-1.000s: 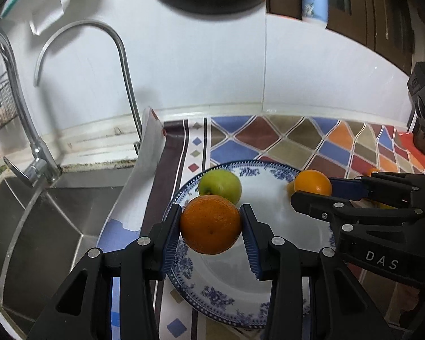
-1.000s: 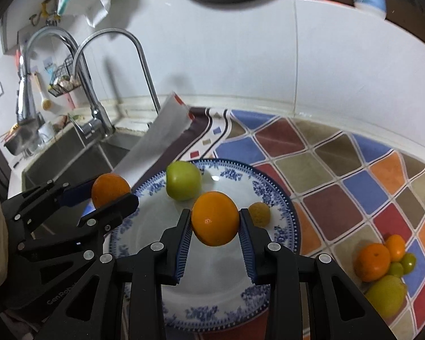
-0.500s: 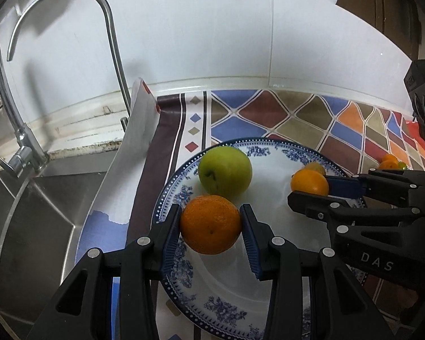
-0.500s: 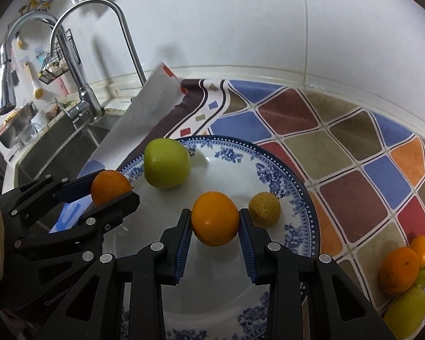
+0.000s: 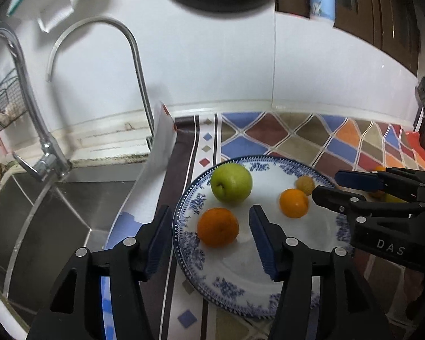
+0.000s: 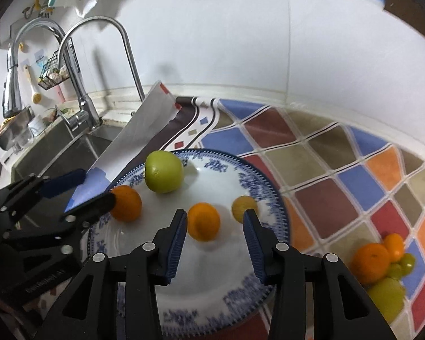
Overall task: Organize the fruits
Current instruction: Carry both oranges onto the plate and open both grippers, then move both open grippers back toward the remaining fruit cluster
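Note:
A blue-and-white plate holds a green apple, a large orange, a smaller orange and a small yellowish fruit. My left gripper is open, its jaws on either side of the large orange, apart from it. My right gripper is open around the smaller orange, which rests on the plate.
A pile of loose fruit lies on the patterned counter to the right. A steel sink with two taps is on the left. A white sheet leans at the sink's edge. The tiled wall is behind.
Both grippers have opened and let go of their oranges, which now rest on the plate. Both grippers have drawn back and up a little.

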Demonstrator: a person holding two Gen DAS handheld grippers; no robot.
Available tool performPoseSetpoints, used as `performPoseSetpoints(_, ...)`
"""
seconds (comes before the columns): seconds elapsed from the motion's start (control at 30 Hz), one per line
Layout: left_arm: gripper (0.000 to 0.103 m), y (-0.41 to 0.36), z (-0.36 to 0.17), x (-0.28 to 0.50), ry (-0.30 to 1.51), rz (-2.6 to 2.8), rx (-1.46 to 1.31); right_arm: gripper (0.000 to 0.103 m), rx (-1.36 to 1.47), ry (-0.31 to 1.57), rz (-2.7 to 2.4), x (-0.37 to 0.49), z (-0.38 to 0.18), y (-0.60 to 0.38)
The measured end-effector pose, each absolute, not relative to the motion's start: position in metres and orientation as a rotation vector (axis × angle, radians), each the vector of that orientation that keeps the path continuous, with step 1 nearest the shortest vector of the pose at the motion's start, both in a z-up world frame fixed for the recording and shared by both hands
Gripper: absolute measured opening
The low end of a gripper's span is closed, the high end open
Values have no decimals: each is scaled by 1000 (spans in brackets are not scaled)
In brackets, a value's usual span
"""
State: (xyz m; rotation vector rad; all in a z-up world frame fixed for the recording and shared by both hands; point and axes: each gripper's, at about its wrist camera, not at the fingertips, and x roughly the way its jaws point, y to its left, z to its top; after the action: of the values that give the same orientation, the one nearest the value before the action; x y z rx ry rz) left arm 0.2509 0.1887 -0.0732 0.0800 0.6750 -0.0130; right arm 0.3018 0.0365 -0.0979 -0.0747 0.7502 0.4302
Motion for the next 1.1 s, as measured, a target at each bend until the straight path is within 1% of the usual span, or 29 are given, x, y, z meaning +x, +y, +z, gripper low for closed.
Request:
performPoseSetpoints(0.1,61,182,-62,237,649,-18,73,54,-75,713,405,287,-86,27)
performPoseSetpoints(0.17,65,176,-54,226,627,-27,75,56,-79,684,388,276,-78,20)
performPoseSetpoints(0.23,66,171,-49,217,611,-30,75,62,-76,669,377,267,-71,14)
performPoseSetpoints(0.3,66,164,-42,208,592,-39,76,63,-67,654,362,258,-65,5)
performPoseSetpoints(0.37,71,158,-35,197,571,-47,79,63,-64,638,347,248,-58,-2)
performPoseSetpoints(0.5,77,145,-25,181,539,-63,92,63,-59,601,318,225,-46,-18)
performPoseSetpoints(0.6,81,133,-19,171,518,-82,99,67,-66,569,293,209,-38,-29)
performPoseSetpoints(0.87,87,100,-7,152,464,-128,123,68,-49,519,229,179,-22,-66)
performPoseSetpoints(1.1,89,69,-2,142,434,-159,130,68,-63,488,191,162,-13,-95)
